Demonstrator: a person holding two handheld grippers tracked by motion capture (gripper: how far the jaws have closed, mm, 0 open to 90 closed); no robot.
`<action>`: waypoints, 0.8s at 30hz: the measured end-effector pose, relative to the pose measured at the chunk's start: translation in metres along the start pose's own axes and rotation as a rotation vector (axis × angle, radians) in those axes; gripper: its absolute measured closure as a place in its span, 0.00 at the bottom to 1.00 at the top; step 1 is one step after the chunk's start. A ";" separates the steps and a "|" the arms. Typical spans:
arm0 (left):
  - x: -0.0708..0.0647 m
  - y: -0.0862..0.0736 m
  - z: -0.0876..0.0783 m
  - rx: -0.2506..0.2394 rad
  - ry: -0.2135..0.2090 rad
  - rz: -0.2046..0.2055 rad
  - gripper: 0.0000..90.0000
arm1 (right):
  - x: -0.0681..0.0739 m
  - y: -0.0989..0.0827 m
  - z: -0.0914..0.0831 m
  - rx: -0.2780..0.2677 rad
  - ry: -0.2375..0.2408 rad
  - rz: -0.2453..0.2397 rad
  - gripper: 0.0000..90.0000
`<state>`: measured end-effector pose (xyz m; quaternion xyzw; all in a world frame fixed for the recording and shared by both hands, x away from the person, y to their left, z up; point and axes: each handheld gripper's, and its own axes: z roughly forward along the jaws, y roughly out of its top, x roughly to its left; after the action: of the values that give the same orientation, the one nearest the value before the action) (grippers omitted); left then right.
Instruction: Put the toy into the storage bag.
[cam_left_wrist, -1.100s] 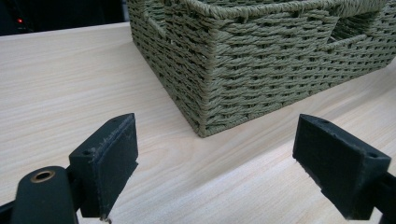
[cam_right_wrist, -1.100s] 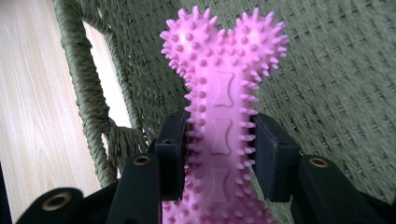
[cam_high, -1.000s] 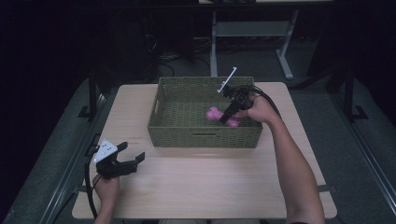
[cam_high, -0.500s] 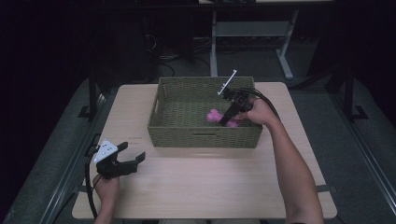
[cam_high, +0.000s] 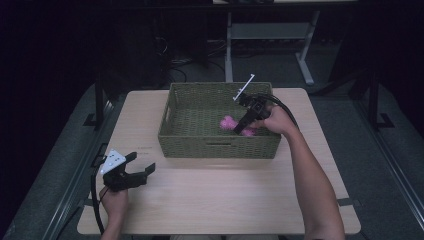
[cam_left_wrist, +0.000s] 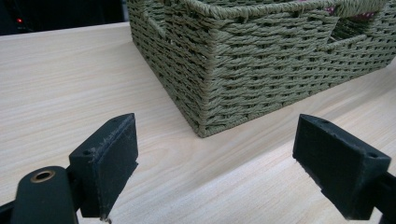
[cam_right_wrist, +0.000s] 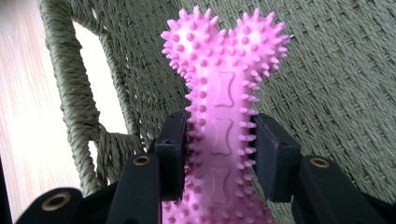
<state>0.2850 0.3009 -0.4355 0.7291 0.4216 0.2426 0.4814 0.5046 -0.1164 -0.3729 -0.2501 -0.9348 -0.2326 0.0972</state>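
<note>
A pink spiky bone-shaped toy (cam_right_wrist: 223, 107) is clamped at its shaft between the pads of my right gripper (cam_right_wrist: 219, 154). In the high view that right gripper (cam_high: 243, 126) reaches down inside the green woven basket (cam_high: 185, 134), with the pink toy (cam_high: 228, 122) at its tips, low over the basket's floor. My left gripper (cam_high: 142, 168) rests over the bare tabletop near the front left, its jaws wide apart with nothing between them. The left gripper (cam_left_wrist: 215, 161) faces the near corner of the basket (cam_left_wrist: 243, 70).
The wooden table (cam_high: 220, 200) has free room in front of the basket and at its sides. A cut-out handle (cam_right_wrist: 100, 79) in the basket wall is close to the toy. Beyond the table stands a metal frame (cam_high: 270, 35) on the dark floor.
My right gripper has sunk a little deeper into the basket with the pink toy. The left gripper has kept still.
</note>
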 end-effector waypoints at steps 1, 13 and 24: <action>0.000 0.000 0.000 0.000 0.000 0.000 0.15 | 0.000 0.000 0.000 0.001 0.001 0.002 0.64; 0.000 0.000 0.000 -0.001 0.001 -0.001 0.15 | 0.000 0.000 -0.009 -0.046 0.024 0.011 0.66; 0.000 0.000 0.000 -0.001 0.000 -0.001 0.15 | 0.005 -0.004 -0.014 -0.030 -0.004 0.004 0.63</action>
<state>0.2850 0.3009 -0.4350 0.7287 0.4220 0.2427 0.4818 0.4988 -0.1241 -0.3608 -0.2538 -0.9310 -0.2458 0.0918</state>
